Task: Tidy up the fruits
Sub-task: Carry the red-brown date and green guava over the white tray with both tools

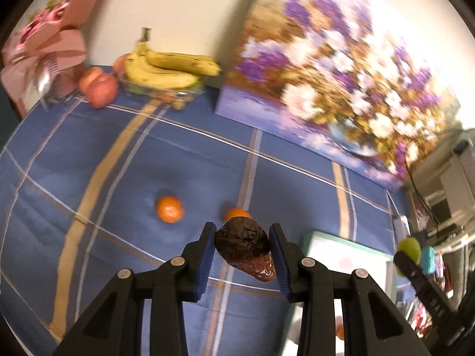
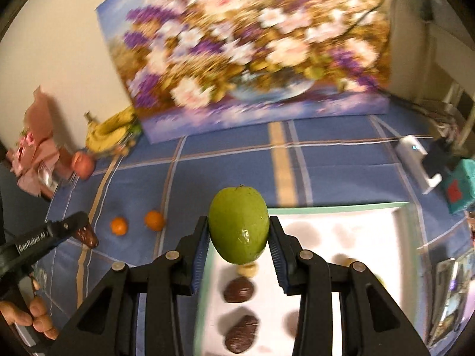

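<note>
My left gripper (image 1: 242, 249) is shut on a dark wrinkled date (image 1: 243, 246) and holds it above the blue cloth; it also shows in the right wrist view (image 2: 86, 234). My right gripper (image 2: 239, 234) is shut on a green fruit (image 2: 239, 225) above the left edge of a white tray (image 2: 356, 231); the fruit also shows in the left wrist view (image 1: 409, 249). Two dates (image 2: 239, 289) and a pale nut (image 2: 247, 270) lie on the tray. Two small oranges (image 1: 169, 209) lie on the cloth (image 1: 89, 148); they also show in the right wrist view (image 2: 119, 225).
A glass bowl with bananas (image 1: 166, 68) and apples (image 1: 99, 86) beside it stand at the back left. A pink bouquet (image 1: 44, 44) is in the far left corner. A flower painting (image 2: 252, 47) leans on the wall. A white device (image 2: 415, 160) and a teal box (image 2: 460, 187) lie at the right.
</note>
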`<state>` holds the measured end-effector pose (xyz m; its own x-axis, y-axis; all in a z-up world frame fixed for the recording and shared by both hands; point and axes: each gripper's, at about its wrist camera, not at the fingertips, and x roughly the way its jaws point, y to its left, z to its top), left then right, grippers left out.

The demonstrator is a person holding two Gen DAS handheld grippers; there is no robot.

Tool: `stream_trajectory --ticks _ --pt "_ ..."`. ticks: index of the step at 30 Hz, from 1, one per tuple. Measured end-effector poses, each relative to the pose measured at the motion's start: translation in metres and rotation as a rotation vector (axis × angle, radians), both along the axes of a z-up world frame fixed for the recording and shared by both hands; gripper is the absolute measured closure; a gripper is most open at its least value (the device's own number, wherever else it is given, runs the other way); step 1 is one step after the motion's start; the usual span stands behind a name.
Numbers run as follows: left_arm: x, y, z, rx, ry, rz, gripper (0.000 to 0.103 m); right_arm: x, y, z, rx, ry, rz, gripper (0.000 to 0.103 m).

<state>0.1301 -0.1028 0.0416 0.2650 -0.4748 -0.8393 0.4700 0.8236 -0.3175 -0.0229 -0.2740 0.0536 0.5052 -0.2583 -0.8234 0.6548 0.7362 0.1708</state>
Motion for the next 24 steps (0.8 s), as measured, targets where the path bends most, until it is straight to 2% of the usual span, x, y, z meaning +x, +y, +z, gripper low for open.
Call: stream_trajectory --ticks 9,15,24 --pt "-0.038 -0.057 -0.004 0.019 0.001 -0.141 0.064 -0.040 -0.036 0.016 -0.027 -0.020 -0.096 0.062" --pt "-0.061 -0.092 -0.016 0.037 0.004 -0.235 0.064 -0.053 -0.049 0.019 -0.024 -0.041 -0.107 0.062" --pt "-0.063 -0.122 -0.043 0.063 0.026 -0.268 0.064 -0.058 -0.062 0.012 -0.009 -0.041 -0.106 0.062"
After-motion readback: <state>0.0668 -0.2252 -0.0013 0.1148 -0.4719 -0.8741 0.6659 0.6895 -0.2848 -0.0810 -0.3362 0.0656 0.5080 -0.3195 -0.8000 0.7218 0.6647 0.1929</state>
